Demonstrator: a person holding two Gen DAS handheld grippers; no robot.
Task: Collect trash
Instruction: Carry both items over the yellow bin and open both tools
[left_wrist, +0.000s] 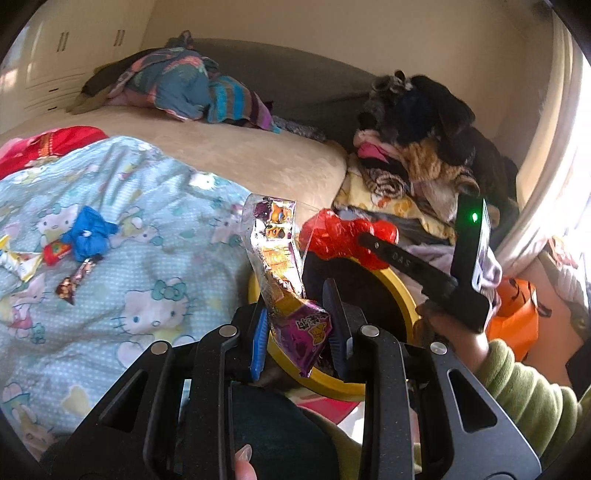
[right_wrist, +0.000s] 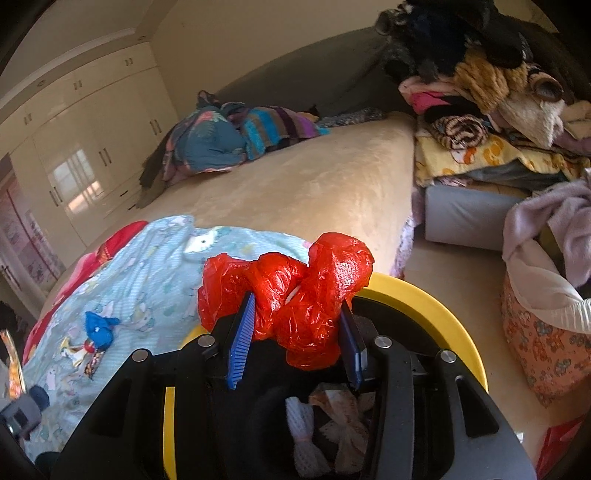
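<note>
Red plastic fills my right view: the crumpled red bag (right_wrist: 291, 295) sits between the blue pads (right_wrist: 240, 343) of my right tool (right_wrist: 295, 332), pads pressing its sides, so I read it as pinched. It hangs right over the yellow-rimmed bin (right_wrist: 436, 306), and inside the bin I can make out pale scraps of paper or cloth (right_wrist: 332, 417).

On the left view, my left tool (left_wrist: 299, 325) is nipping a shiny snack wrapper (left_wrist: 280, 273), purple and orange print, the foil standing up tall out of the narrow gap between the jaws. That wrapper is also over the bin (left_wrist: 399, 291), just beside the red bag (left_wrist: 340, 236), which I see here with the right tool (left_wrist: 369, 242) clamped on it and a hand (left_wrist: 454, 332) in a green sleeve behind.

More trash lies on the bed, well apart from the bin: a blue crumpled scrap (left_wrist: 88, 232), a small red packet (left_wrist: 55, 253), a twisted candy wrapper (left_wrist: 75, 280) and a yellow-white wrapper (left_wrist: 18, 262) at the edge, all on the pale blue cartoon-print quilt (left_wrist: 155, 266). Beyond that, a beige bedspread (left_wrist: 258, 155) with a heap of clothes (left_wrist: 192, 88), and another clothing pile (left_wrist: 417, 147) to the right.
</note>
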